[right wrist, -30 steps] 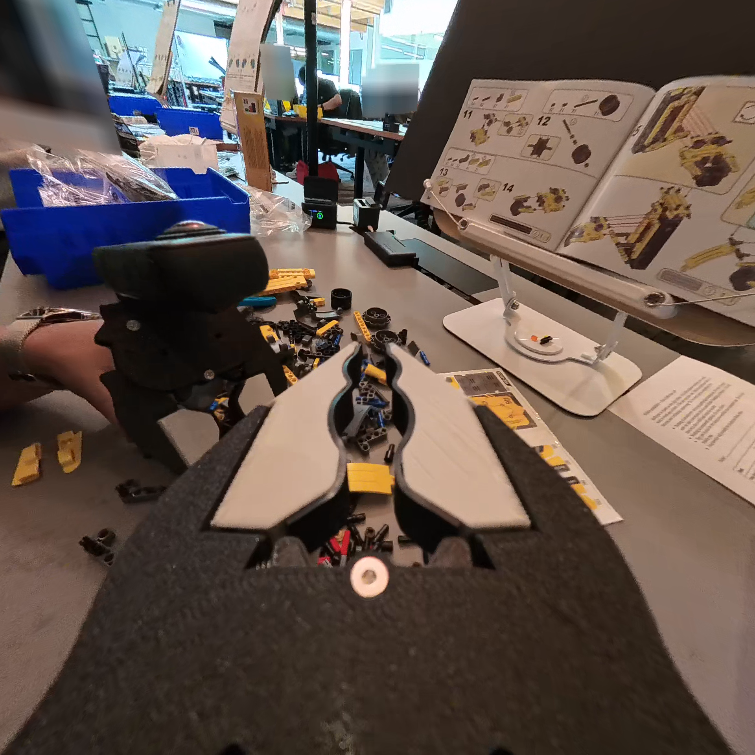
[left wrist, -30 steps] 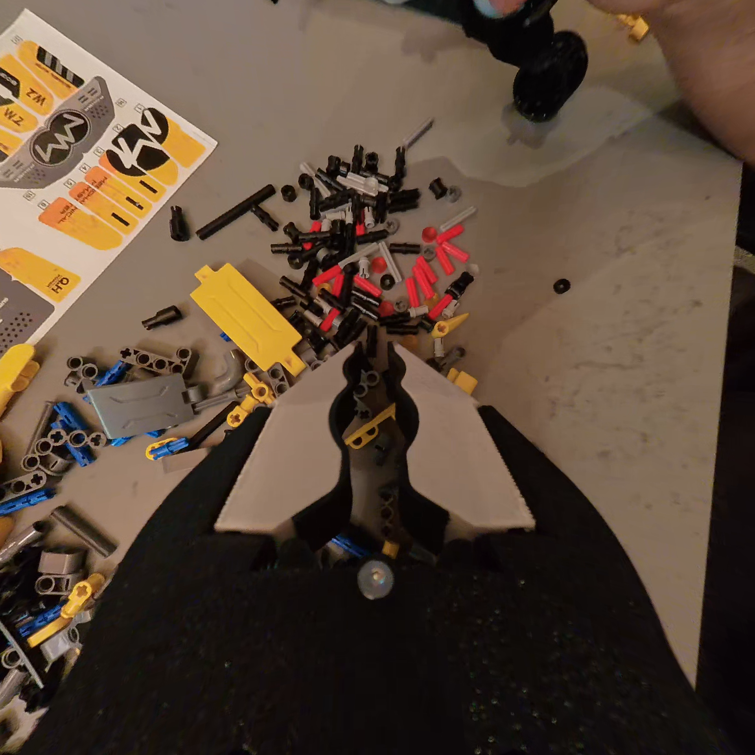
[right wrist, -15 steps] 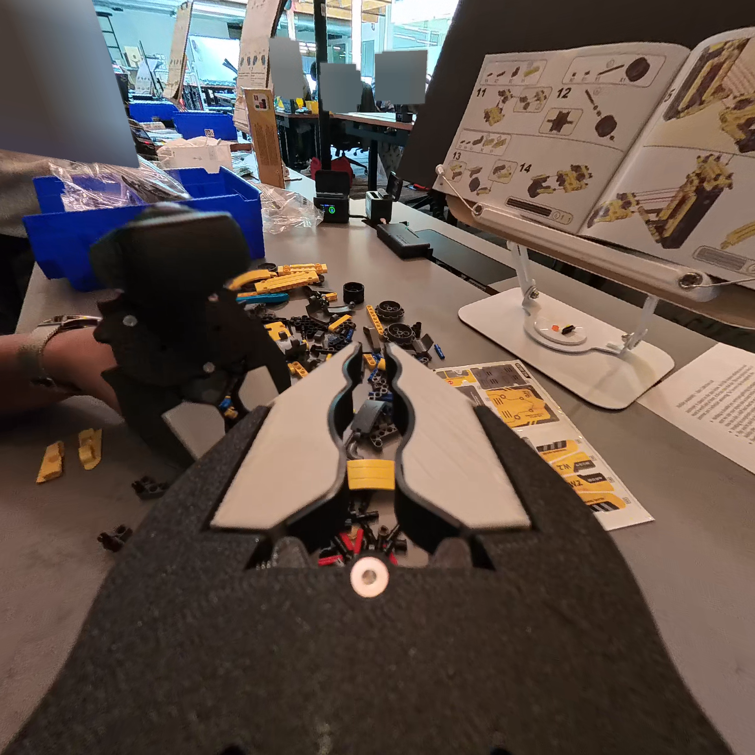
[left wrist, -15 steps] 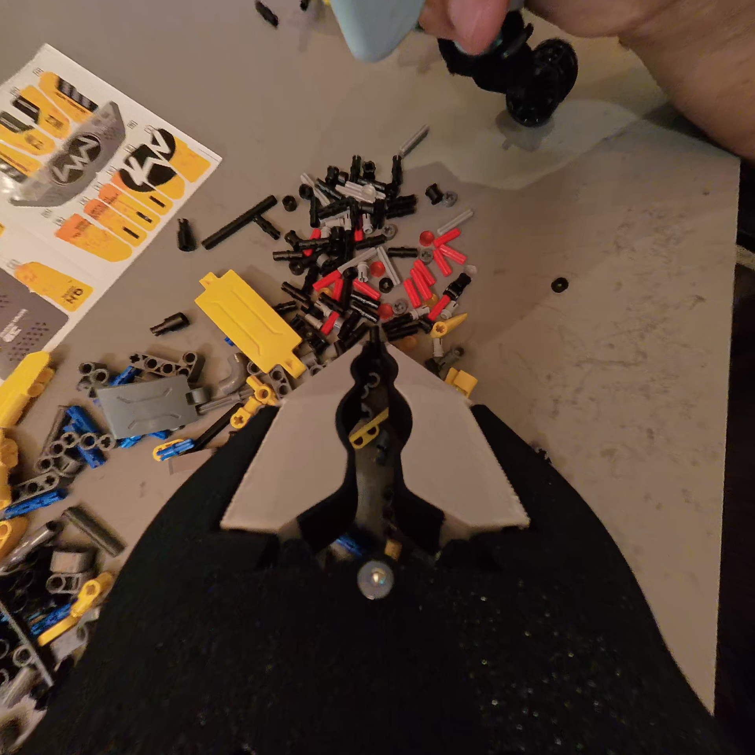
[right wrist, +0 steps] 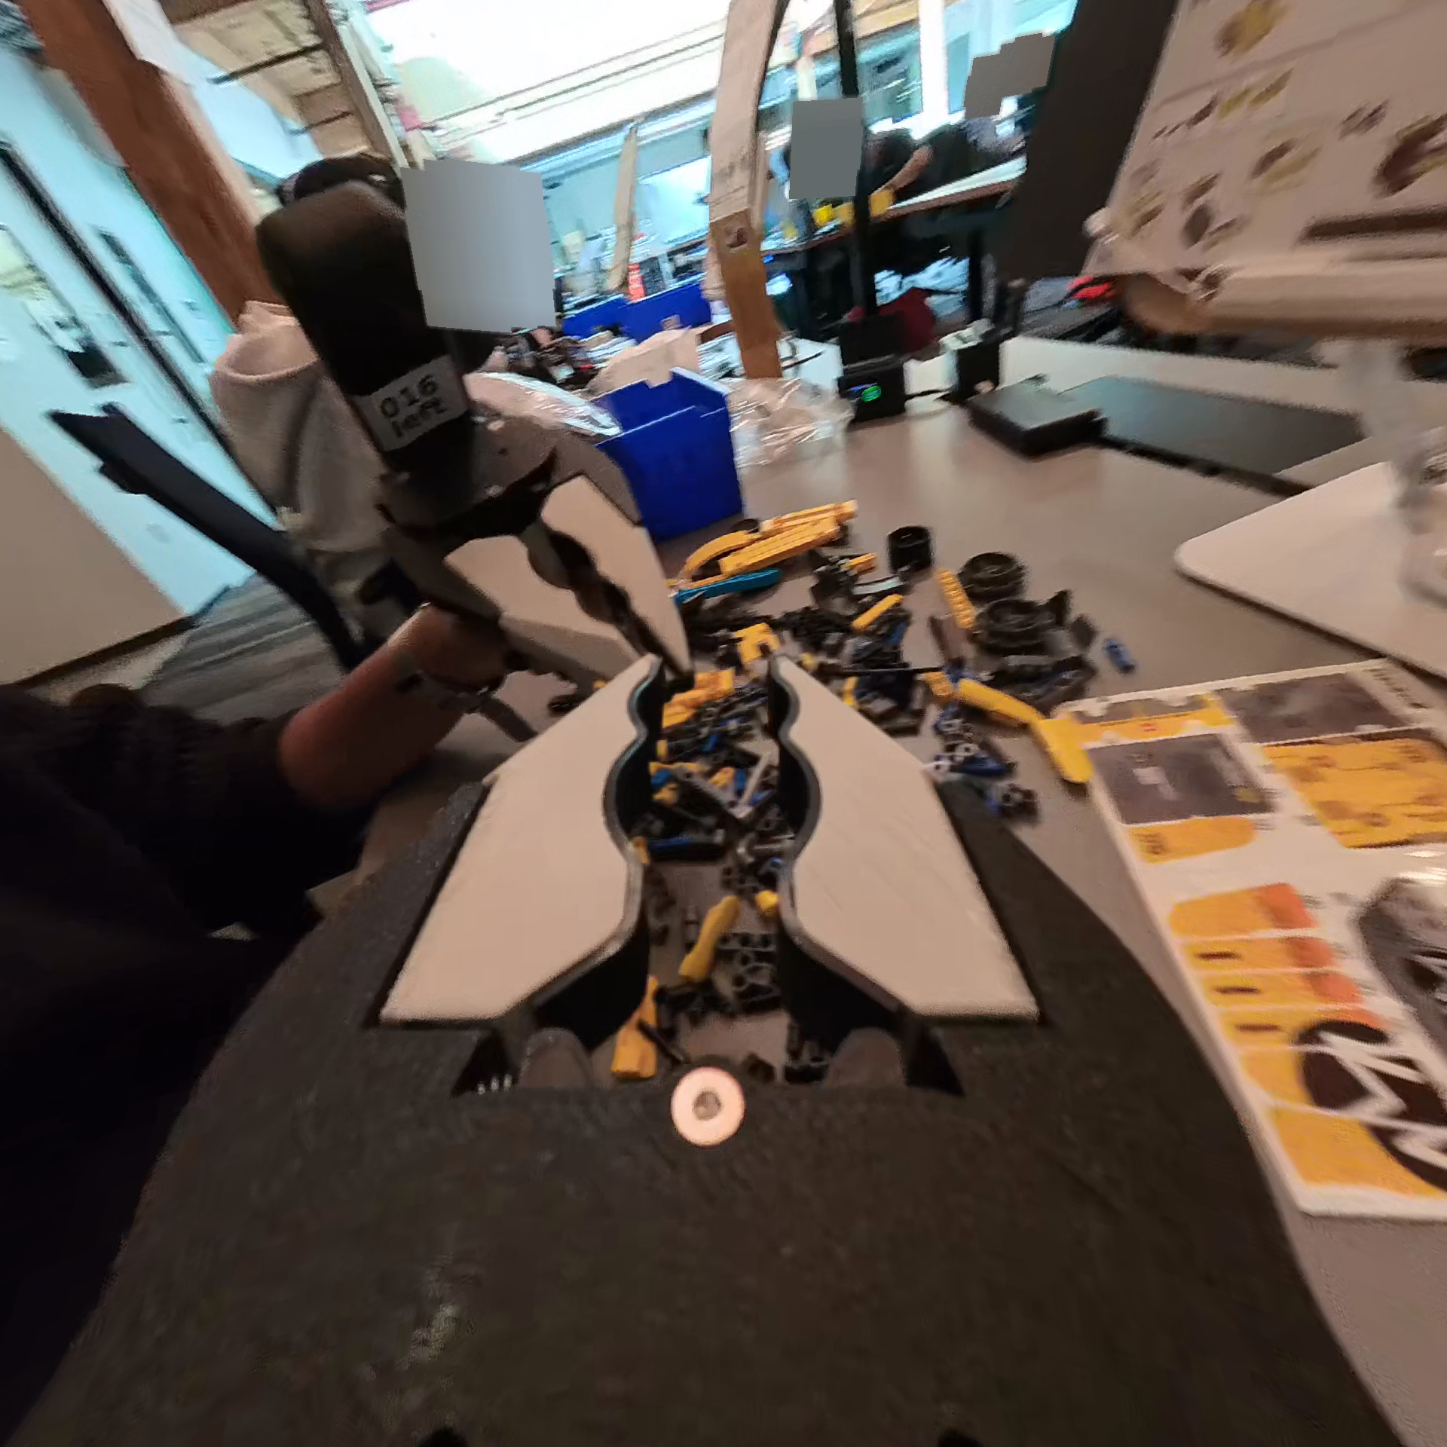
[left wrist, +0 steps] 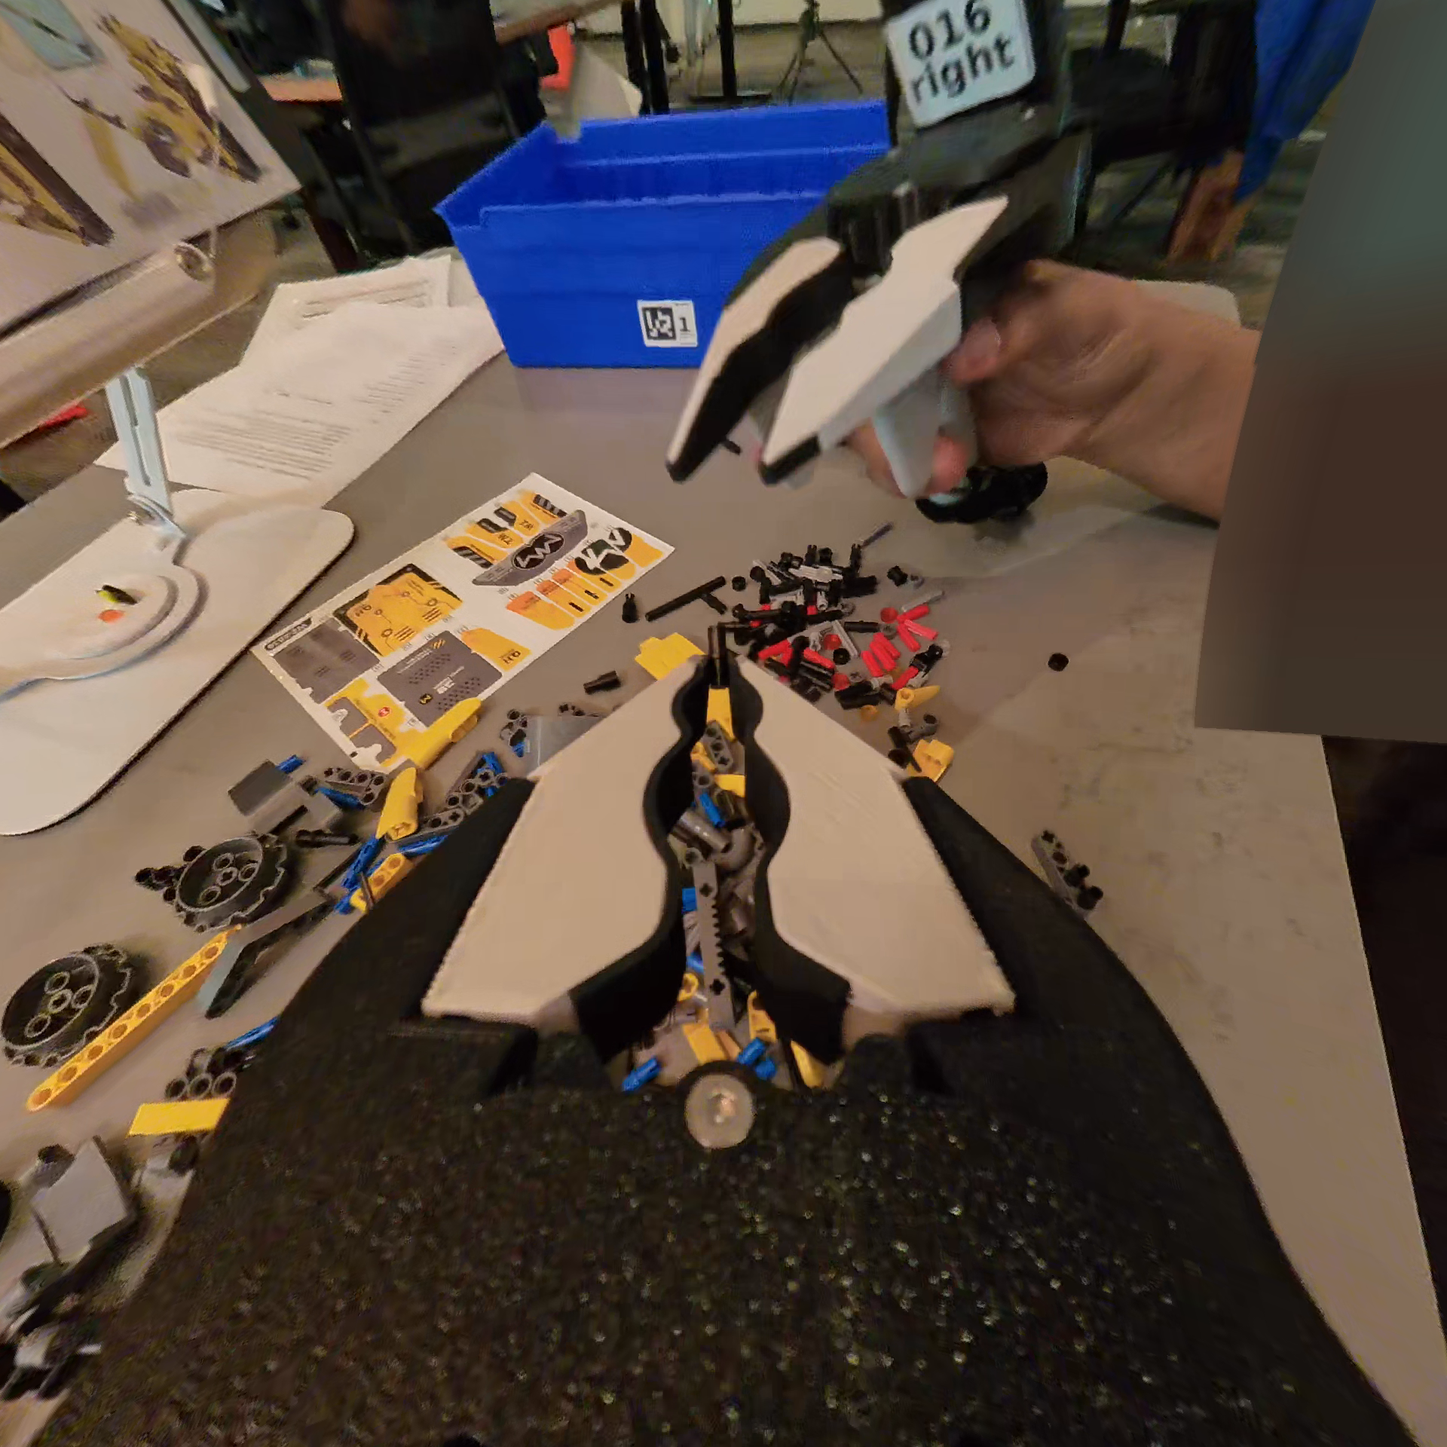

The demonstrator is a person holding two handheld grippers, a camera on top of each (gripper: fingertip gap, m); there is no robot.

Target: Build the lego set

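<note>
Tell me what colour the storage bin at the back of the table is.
Blue bin, clearest in the left wrist view.

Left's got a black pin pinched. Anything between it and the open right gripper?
Nothing visible. The left gripper holds the black pin at its tips; the right gripper hangs open above and beyond it, only air between. The pin pile lies lower, on the table.

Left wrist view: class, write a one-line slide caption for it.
Left gripper shut on a small black pin above scattered building pieces, with the right gripper raised open beyond, near a blue bin.

left claw (left wrist: 719,664) pinches a thin black pin (left wrist: 714,644) upright.
</note>
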